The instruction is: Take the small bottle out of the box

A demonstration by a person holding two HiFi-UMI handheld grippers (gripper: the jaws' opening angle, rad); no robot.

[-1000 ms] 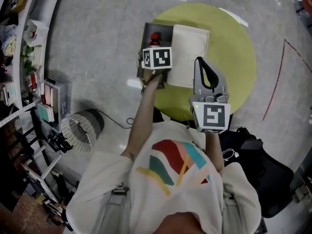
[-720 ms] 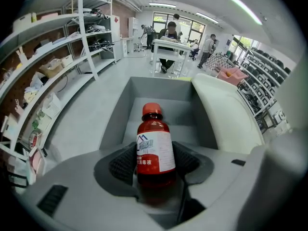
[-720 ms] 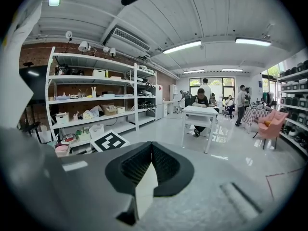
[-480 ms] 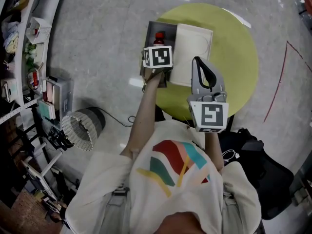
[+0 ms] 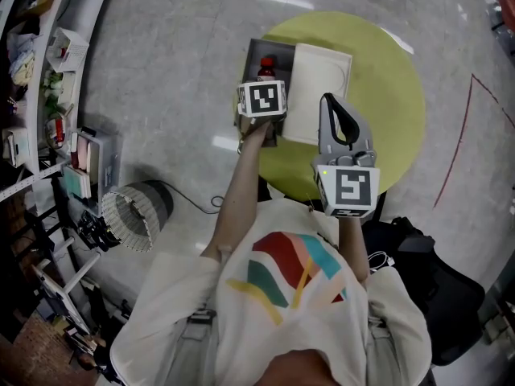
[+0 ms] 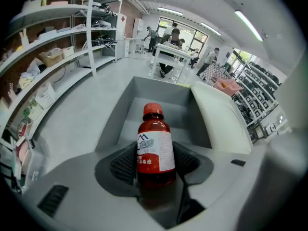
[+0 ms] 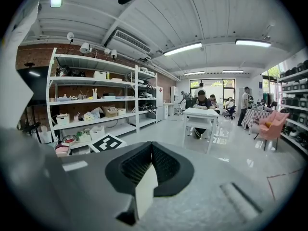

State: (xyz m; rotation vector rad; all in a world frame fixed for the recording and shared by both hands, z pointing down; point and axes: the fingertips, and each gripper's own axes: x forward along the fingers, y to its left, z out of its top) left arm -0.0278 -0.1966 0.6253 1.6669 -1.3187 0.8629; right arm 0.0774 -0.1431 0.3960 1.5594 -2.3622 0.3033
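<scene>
A small dark red bottle [image 6: 155,150] with a red cap and a white label stands upright in an open grey box [image 6: 125,109]. My left gripper [image 6: 155,163] reaches into the near end of the box, and its black pads [image 6: 124,163] press on both sides of the bottle's lower half. In the head view only the bottle's cap [image 5: 266,63] shows beyond the left gripper [image 5: 263,95]. My right gripper [image 5: 331,104] hangs above the table's near part, away from the box, jaws shut and empty [image 7: 151,150].
The box [image 5: 251,55] sits at the left edge of a round yellow-green table [image 5: 386,95], with its white lid [image 5: 318,91] folded open to the right. Shelves [image 5: 48,95], a wire basket [image 5: 133,211] and a black bag [image 5: 418,256] stand on the floor around.
The left gripper has stayed at the box over the bottle, shifting only slightly. The right gripper has barely moved.
</scene>
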